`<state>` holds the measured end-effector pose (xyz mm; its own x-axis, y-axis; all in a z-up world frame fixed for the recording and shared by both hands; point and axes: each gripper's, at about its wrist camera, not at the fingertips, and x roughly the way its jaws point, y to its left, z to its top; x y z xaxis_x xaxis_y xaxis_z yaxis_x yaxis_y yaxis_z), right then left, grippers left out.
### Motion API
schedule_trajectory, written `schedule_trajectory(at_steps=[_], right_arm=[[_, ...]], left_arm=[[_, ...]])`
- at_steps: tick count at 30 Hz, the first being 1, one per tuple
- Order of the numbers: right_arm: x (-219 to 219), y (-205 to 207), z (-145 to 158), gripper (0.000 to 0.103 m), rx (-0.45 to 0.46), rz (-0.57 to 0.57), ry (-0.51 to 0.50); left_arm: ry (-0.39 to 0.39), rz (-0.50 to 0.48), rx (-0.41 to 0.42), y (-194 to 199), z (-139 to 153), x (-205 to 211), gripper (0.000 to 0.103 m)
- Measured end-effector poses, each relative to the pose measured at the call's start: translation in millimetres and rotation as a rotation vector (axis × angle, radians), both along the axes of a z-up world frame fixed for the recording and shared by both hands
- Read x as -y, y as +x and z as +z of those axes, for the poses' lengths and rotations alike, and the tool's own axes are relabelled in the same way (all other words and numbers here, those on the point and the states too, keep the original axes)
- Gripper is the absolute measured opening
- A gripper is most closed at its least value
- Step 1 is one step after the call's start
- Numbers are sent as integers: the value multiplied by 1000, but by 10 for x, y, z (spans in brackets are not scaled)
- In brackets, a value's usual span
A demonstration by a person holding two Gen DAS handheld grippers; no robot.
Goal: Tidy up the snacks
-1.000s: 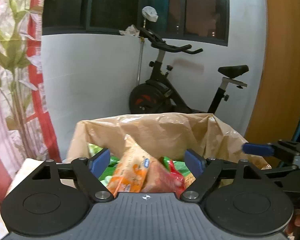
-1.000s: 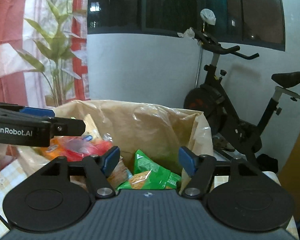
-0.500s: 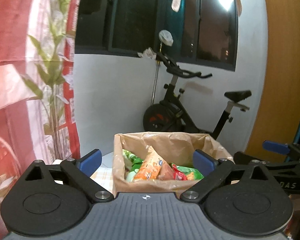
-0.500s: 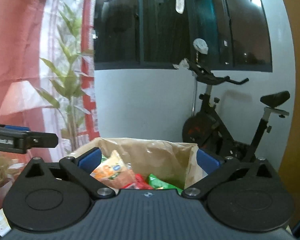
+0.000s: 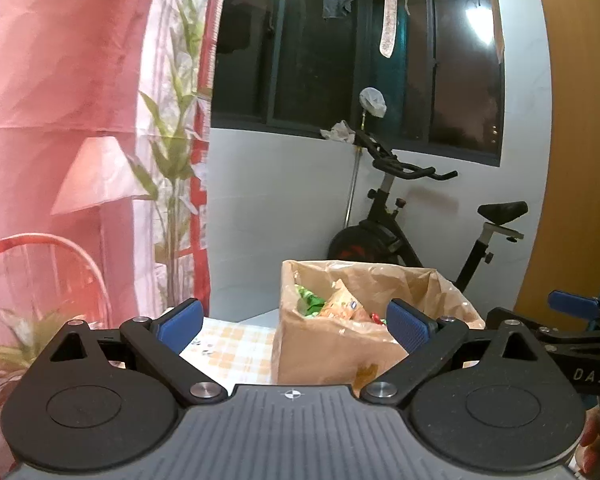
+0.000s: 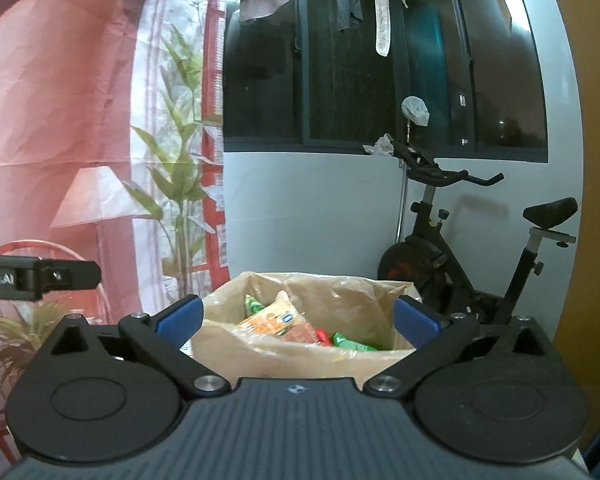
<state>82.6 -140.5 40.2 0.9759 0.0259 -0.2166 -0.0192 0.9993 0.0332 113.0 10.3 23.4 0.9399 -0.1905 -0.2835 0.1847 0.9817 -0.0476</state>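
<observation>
Blue pads tip both claws, and each claw's jaws have just been opening: the left claw (image 5: pixel 294 322) and the right claw (image 6: pixel 298 320) now stand wide apart with nothing between the pads. Beyond them, clear of both, a brown box (image 6: pixel 300 360) lined with clear plastic stands on the bench (image 5: pixel 232 346), which has a checked cloth. From the left claw the box lies ahead and to the right; from the right claw it lies straight ahead, framed between the pads. Inside the box lie the snacks: an orange packet (image 6: pixel 274 320) propped up in the middle, a green packet (image 6: pixel 352 342) to its right, another green one at the far left corner. Farther off, an exercise bike (image 5: pixel 412 236) stands against a white wall, under a dark window (image 6: pixel 380 80) with laundry hanging above.
</observation>
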Motion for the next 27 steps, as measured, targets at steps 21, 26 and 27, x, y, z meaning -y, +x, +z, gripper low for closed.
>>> schedule_trajectory(at_steps=[21,26,27], right_arm=[[16,-889,160,103,-1,-11,93],[58,-998,195,103,-7,-41,90],[63,-1004,202,103,-9,-45,86]], left_arm=[[54,56,40,-831,256,-50,99],[65,57,51,-913,289,-27,99],[63,57,51,-915,288,-31,99]])
